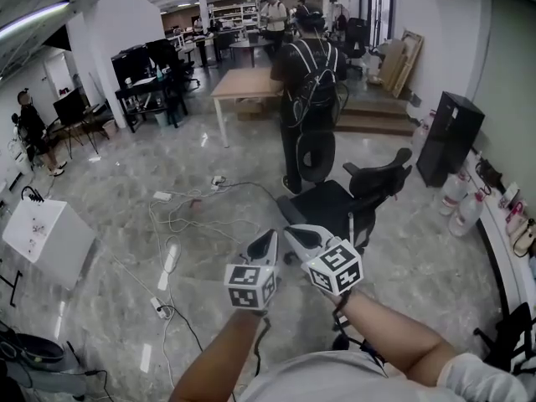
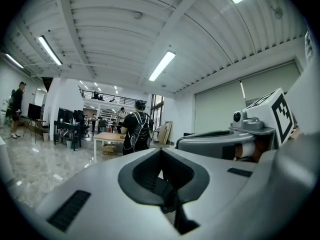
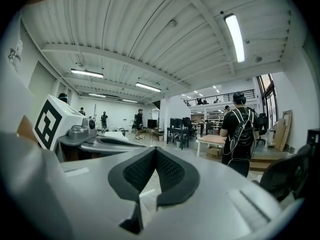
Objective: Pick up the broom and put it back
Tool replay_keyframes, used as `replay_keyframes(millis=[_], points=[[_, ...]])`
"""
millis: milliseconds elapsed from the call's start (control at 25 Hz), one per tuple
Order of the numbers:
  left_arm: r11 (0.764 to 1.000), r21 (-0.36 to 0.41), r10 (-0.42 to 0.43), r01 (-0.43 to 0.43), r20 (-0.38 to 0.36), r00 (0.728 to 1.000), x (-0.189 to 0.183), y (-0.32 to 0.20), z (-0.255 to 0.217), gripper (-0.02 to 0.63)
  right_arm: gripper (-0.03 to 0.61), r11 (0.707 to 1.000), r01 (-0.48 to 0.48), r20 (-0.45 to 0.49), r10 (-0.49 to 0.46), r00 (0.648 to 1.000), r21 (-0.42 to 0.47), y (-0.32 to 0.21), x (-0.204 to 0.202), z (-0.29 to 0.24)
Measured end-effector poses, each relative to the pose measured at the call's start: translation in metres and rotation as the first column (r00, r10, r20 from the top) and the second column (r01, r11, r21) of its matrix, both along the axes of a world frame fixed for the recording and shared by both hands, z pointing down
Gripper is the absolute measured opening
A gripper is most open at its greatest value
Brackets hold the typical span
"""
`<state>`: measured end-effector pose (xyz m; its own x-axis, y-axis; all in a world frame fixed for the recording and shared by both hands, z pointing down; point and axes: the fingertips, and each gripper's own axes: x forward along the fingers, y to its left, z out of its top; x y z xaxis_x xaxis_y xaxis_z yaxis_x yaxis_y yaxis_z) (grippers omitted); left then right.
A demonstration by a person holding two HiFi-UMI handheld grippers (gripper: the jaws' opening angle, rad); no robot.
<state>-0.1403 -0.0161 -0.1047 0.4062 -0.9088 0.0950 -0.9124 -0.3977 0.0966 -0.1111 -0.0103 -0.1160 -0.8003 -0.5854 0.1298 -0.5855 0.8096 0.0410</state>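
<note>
Where the grey marble floor (image 1: 126, 182) lies below, left grey plastic gripper (image 1: 270, 239) and right grey plastic gripper (image 1: 295, 234) sit side by side, jaws together, empty; black office chair (image 1: 335, 203) just beyond. Broom: place and axis cannot be told.

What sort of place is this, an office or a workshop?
Probably an open-plan office or lab: desks with dark monitors, a wooden table, a black office chair, and power cables trailing over a polished floor.
</note>
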Motion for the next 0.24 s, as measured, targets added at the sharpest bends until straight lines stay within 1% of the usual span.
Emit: replay_keyframes(millis=[240], points=[[1.0, 0.0, -0.008, 0.008, -0.004, 1.0, -0.0021, 0.0043, 0.0036, 0.005, 0.002, 1.0, -0.016, 0.017, 0.016, 1.0, -0.008, 0.0041, 0.0011, 0.0009]])
